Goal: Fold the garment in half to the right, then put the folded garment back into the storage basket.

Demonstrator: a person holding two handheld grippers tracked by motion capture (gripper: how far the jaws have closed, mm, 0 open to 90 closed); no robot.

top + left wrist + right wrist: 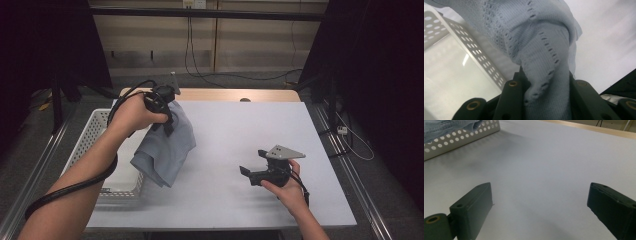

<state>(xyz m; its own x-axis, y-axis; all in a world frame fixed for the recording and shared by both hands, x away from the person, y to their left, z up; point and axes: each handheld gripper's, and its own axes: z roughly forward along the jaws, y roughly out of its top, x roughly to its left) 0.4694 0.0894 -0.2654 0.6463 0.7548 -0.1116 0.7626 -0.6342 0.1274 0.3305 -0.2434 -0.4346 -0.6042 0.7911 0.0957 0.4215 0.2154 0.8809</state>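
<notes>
A pale blue knitted garment (167,145) hangs from my left gripper (167,122), which is shut on its upper part above the right rim of a white perforated basket (92,132). In the left gripper view the bunched knit (544,57) is pinched between the two black jaws, with the basket (474,53) below at the left. The cloth's lower end rests on the white table (240,130). My right gripper (252,162) is held low over the table at the front right, jaws wide apart with nothing between them. The right gripper view has its black fingers (474,205) over bare table.
The basket's holed wall (456,138) stands at the far left in the right gripper view, with blue cloth (446,126) over it. A wooden strip (235,94) edges the table's far side. Dark curtains and floor cables surround the table.
</notes>
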